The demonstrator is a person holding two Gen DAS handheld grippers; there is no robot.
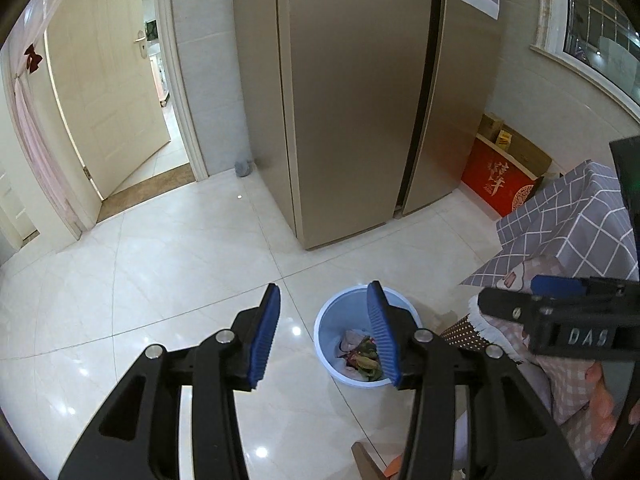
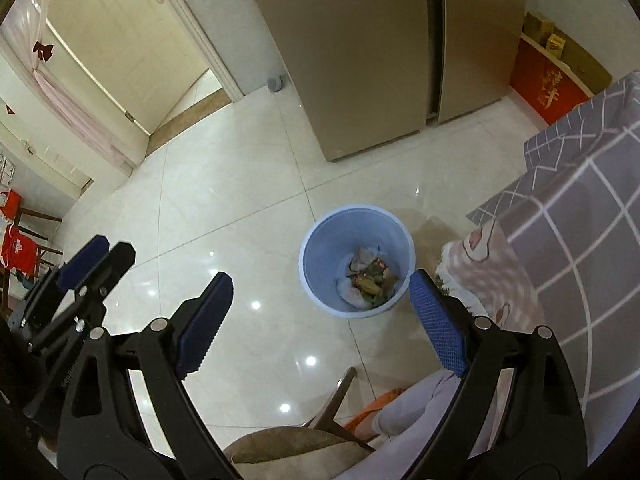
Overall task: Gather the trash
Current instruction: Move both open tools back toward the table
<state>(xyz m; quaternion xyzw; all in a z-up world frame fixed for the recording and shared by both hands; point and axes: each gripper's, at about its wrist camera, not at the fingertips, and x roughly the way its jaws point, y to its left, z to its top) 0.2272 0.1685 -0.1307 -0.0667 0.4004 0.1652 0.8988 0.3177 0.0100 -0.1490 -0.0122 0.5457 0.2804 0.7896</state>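
Blue bin (image 2: 320,240) holds trash (image 2: 370,276) beneath open right gripper (image 2: 320,284).

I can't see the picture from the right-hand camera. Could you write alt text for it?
A round light-blue plastic bin stands on glossy cream floor tiles, with food scraps and wrappers at its bottom. The right gripper, black with blue pads, hangs open and empty above it. Behind stand a tall beige fridge and an open cream door.
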